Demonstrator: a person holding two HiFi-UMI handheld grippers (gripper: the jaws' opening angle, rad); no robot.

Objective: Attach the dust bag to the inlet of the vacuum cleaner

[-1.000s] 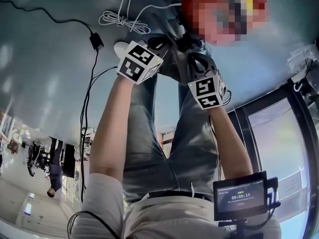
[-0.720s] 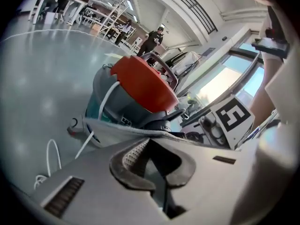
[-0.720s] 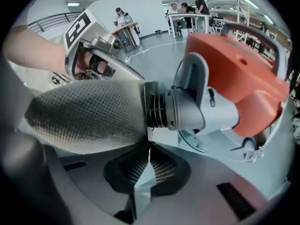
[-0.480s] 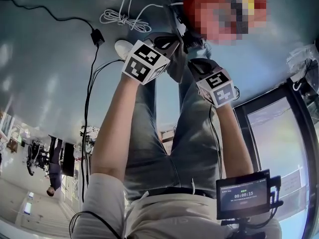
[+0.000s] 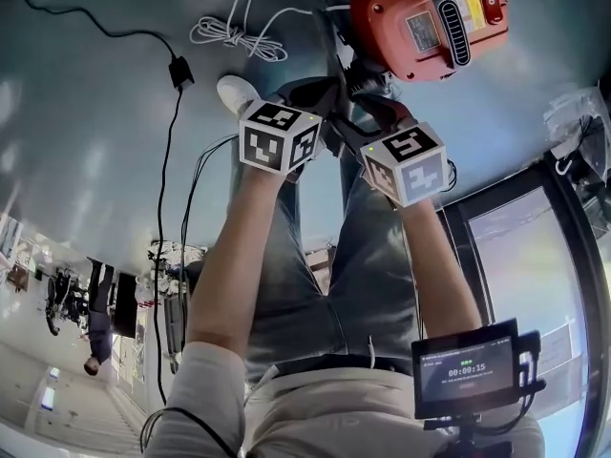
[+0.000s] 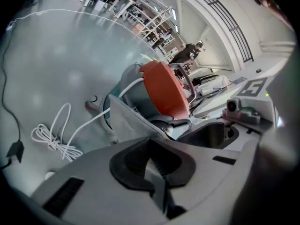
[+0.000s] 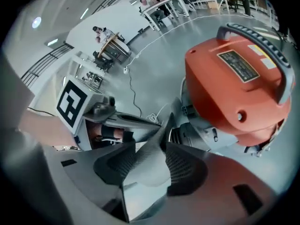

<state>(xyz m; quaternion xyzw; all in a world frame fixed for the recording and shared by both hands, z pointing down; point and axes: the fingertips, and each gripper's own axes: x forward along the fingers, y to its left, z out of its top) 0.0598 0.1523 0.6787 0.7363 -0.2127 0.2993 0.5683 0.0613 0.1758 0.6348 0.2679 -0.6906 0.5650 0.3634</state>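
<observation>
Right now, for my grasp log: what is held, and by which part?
Left claw pinches the dust bag by its edge. Right claw: jaws have just been opening; the bag lies between them, ungripped.

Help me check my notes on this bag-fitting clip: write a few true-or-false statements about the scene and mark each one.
1. The right gripper has its jaws pressed together. False: they stand apart, having just been opening, with the grey fabric dust bag between them.
2. The left gripper is shut. True.
3. The coiled white cord rests on top of the orange plastic vacuum cleaner. False: it lies on the grey floor beside the vacuum cleaner.
4. The small black screen at the person's waist is lit. True.
</observation>
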